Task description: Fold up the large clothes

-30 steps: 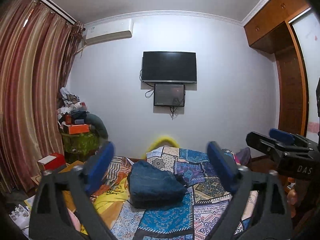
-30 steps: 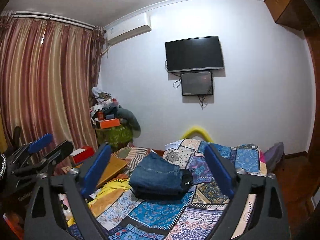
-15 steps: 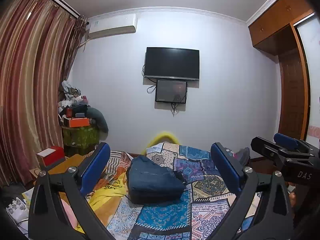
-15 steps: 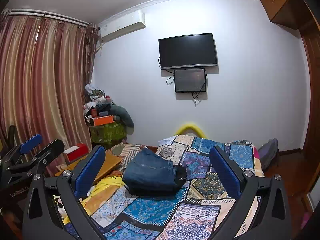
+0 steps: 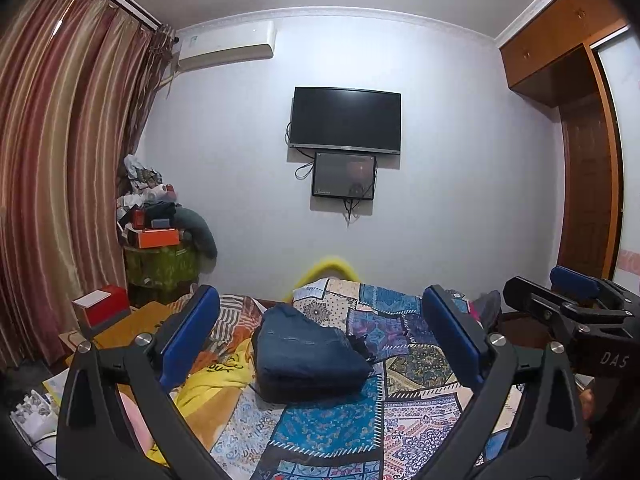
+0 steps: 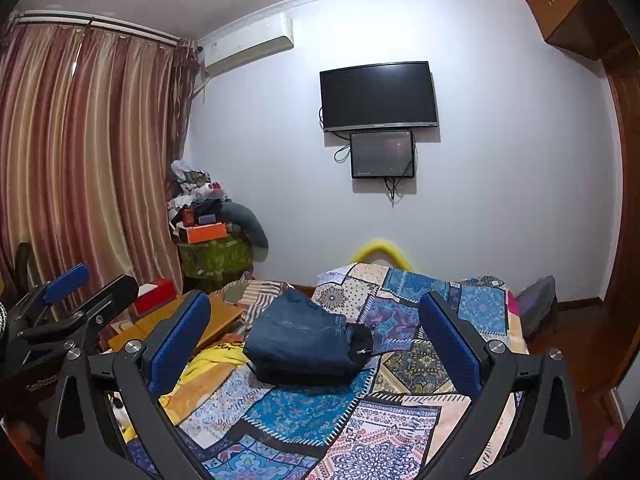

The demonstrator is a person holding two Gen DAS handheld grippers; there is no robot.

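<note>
Jeans (image 5: 308, 354) lie folded at frame centre on the quilt (image 5: 416, 364); I've lifted both tongs, left (image 5: 320, 336) and right (image 6: 316, 332), back (wide, empty). This fold looks finished.

- We face a pale wall (image 5: 460, 168) carrying a black television (image 5: 345, 119), with a smaller screen (image 5: 344, 176) just below it.
- We see an air conditioner (image 5: 226, 46) high beside striped red-gold curtains (image 5: 60, 160).
- We note a wooden wardrobe (image 5: 576, 128) at the right.
- We find a cluttered green-draped stand (image 6: 214, 256) in the corner, near a bed under a patchwork quilt (image 6: 400, 384).
</note>
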